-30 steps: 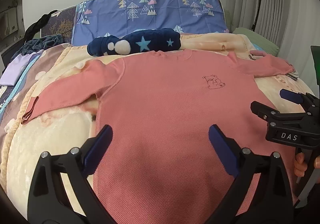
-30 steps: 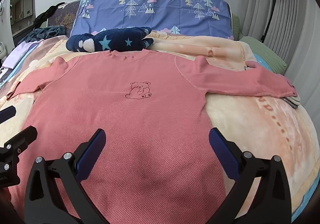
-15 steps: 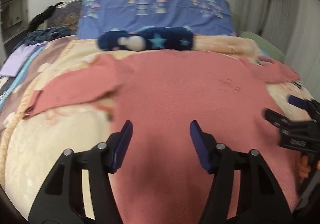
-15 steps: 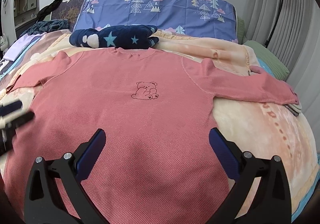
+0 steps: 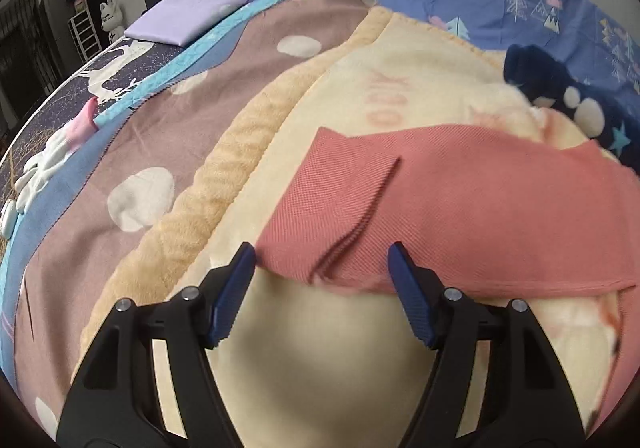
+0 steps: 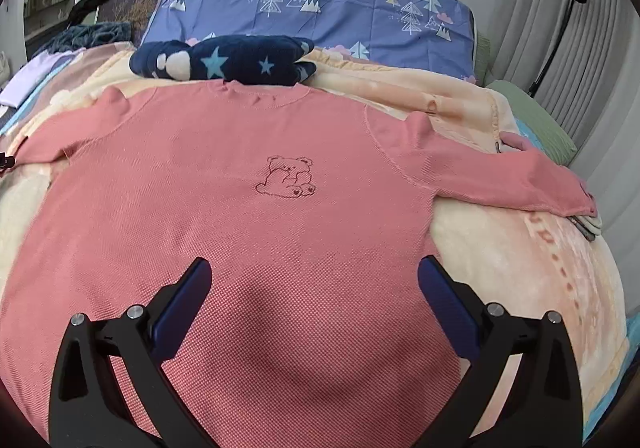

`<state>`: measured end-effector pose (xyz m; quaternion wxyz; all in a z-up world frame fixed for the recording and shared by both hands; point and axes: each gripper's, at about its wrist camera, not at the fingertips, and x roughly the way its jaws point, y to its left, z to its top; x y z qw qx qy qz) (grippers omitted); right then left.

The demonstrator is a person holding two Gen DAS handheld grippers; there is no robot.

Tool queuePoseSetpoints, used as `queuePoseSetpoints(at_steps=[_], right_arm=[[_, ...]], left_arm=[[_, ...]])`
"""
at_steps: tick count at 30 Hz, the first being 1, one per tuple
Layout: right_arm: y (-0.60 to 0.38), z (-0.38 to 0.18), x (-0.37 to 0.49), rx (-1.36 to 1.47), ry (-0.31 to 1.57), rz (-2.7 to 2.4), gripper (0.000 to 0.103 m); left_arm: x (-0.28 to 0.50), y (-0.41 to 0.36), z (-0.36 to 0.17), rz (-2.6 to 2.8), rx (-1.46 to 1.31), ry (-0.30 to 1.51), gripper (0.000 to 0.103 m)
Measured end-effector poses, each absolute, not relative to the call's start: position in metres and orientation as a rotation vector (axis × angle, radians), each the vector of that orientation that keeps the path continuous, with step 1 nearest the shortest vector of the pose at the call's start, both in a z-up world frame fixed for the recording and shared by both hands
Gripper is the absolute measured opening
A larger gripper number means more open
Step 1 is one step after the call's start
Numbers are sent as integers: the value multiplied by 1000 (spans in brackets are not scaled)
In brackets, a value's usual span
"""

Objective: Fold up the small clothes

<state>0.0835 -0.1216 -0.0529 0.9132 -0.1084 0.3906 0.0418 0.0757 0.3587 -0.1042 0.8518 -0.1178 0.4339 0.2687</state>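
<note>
Shirt: pink long-sleeve shirt [image 6: 256, 232] lies flat, front up, on the cream blanket [image 6: 520, 260] on the bed; bear print [image 6: 289, 177] near the centre, collar at 12 o'clock, sleeves spread to 9 and 3. I read this as laid out ready for a first fold, nothing folded yet.
Left sleeve: sleeve cuff [image 5: 344, 204] sits at 12 o'clock just ahead of my left hand-held gripper [image 5: 320, 292], end turned toward me, small crease along it.
Left hand-held gripper: jaws apart, nothing between them, tips either side of the cuff's near edge; can't tell if they touch the cloth. Lined up there because the sleeve folds in first, I'd guess.
Right hand-held gripper: right hand-held gripper [image 6: 316, 308] spread wide, empty, hovering over the lower body of the shirt at 6 o'clock. Looks parked to pin or wait while the left works.
Right sleeve: right sleeve [image 6: 500, 180] runs out to 3 o'clock, cuff drooping off the blanket's edge.
Around: navy star-print plush [image 6: 228, 62] touching the collar at 12; blue tree-print pillow [image 6: 320, 4] behind it; lilac folded cloth [image 5: 188, 14] well apart at 10 to 11 o'clock.
Next: close on the cuff, carry it across the chest; thin knit may slip or drag the shoulder.
</note>
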Motion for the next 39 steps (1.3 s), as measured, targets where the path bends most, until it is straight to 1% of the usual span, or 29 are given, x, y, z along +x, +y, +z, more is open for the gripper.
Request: queuePoseSetpoints(at_steps=[1,3,4,5,8,10,14,15,17,18,20,22,25,26,27,28,29,30,31,35,37,38,39], right_arm=[[-121,-54,85,-225,811,86,102],[-120,-56,87,-226,819,87,102],[-120,-56,87,-228,821,87,102],[-120,-56,88,-232,820,86,102],[-120,-54,88,-238,809,90,102],[-123,-52,90,-234,799,90,102],[-133,-51,99,-197,803,79,102],[-139,-50,101,-178,802,75,102],[-148,-46,104,-155,794,63,102],[-154,-43,104,-149,784,54,102],[-166,-37,104,-140,770,48,102],[-179,-32,105,-110,782,71,102],[-200,-27,116,-2,838,137,101],[-208,-26,121,45,858,152,94],[-211,-25,126,84,872,159,81],[-215,-26,133,139,893,177,73],[-213,-27,135,170,908,197,59],[-209,-31,145,219,955,254,48],[-201,-35,153,247,1004,317,45],[-158,-59,180,408,1173,543,44],[-144,-71,191,468,1239,568,47],[-139,-77,196,498,1263,570,51],[-132,-83,202,540,1291,570,52]], left_arm=[[77,361,-107,561,-242,912,70],[80,366,-106,558,-250,902,53],[81,368,-103,546,-260,898,27],[84,371,-102,544,-267,896,8],[84,366,-81,538,-273,853,6],[86,341,-55,448,-289,793,6],[100,255,-8,211,-257,697,6],[106,222,4,118,-249,678,6],[114,166,13,-1,-216,663,6],[118,130,15,-71,-190,660,6],[123,81,8,-170,-171,672,6],[130,31,-13,-268,-152,719,6],[138,-6,-54,-310,-153,828,6],[138,-11,-65,-309,-156,855,6],[137,-19,-76,-307,-151,885,6],[134,-25,-84,-300,-141,904,6],[131,-28,-88,-295,-133,909,7],[131,-24,-88,-294,-133,909,7],[131,-23,-87,-294,-134,907,7],[130,-20,-86,-295,-128,909,8],[131,-18,-87,-293,-127,910,9],[131,-15,-86,-293,-129,910,9],[131,-13,-86,-294,-134,911,9]])
